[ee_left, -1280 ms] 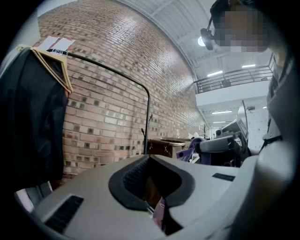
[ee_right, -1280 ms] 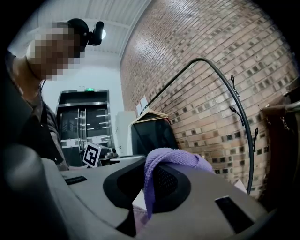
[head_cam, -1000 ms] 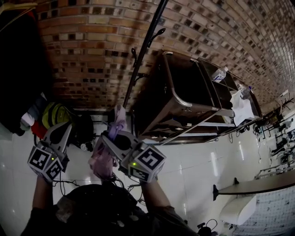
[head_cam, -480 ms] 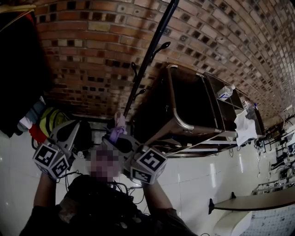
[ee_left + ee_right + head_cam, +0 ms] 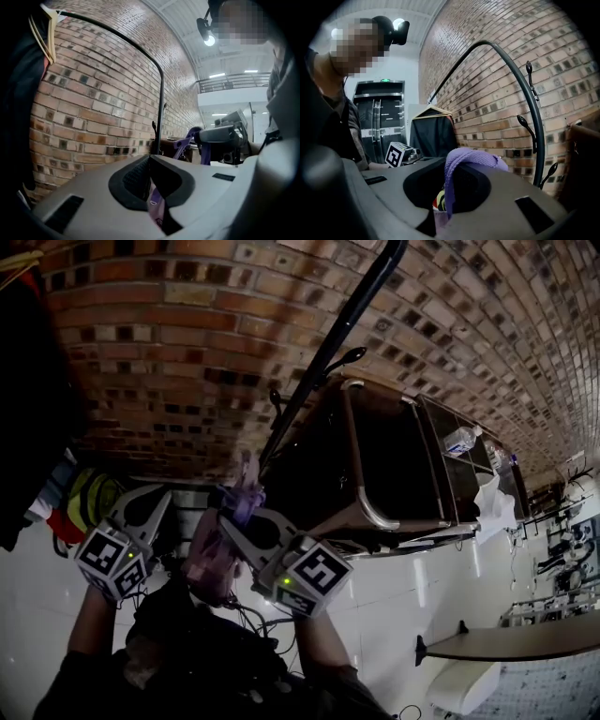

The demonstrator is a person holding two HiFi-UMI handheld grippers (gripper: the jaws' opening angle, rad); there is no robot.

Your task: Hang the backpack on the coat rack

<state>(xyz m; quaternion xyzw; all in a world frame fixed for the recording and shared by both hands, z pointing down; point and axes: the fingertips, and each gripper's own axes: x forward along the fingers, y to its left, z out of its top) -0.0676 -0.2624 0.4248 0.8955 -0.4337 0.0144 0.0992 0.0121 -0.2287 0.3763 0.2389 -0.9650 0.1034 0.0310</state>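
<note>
Head view shows the backpack (image 5: 210, 554), a pinkish bundle, held in the air between the 2 hand-held grippers, low and close to the person's body. The left hand-held gripper (image 5: 155, 507) sits at its left side and the right hand-held gripper (image 5: 239, 512) at its right, with a purple strap (image 5: 246, 493) rising from the right one's tips. The black coat rack (image 5: 328, 352) slants up behind them against the brick wall (image 5: 169, 343). The backpack hangs on none of its hooks. A dark cart (image 5: 361, 474) stands just right of the rack, with a clear bottle (image 5: 461, 439) on its shelf.

Left gripper view has the left hand-held gripper (image 5: 150, 164) closed, its pads pinching a strip of pinkish webbing (image 5: 154, 204) from the backpack. The rack's pole (image 5: 161, 108) stands beyond, and the right hand-held gripper (image 5: 218, 136) shows to the right.

Right gripper view has the right hand-held gripper (image 5: 450, 173) clamped on the purple strap (image 5: 464, 161), which loops up over the jaws (a bit of yellow and red shows beneath it). The rack (image 5: 536, 122) curves beyond with 3 hooks in sight, well apart from the strap, and a dark garment (image 5: 433, 131) hangs at the left
</note>
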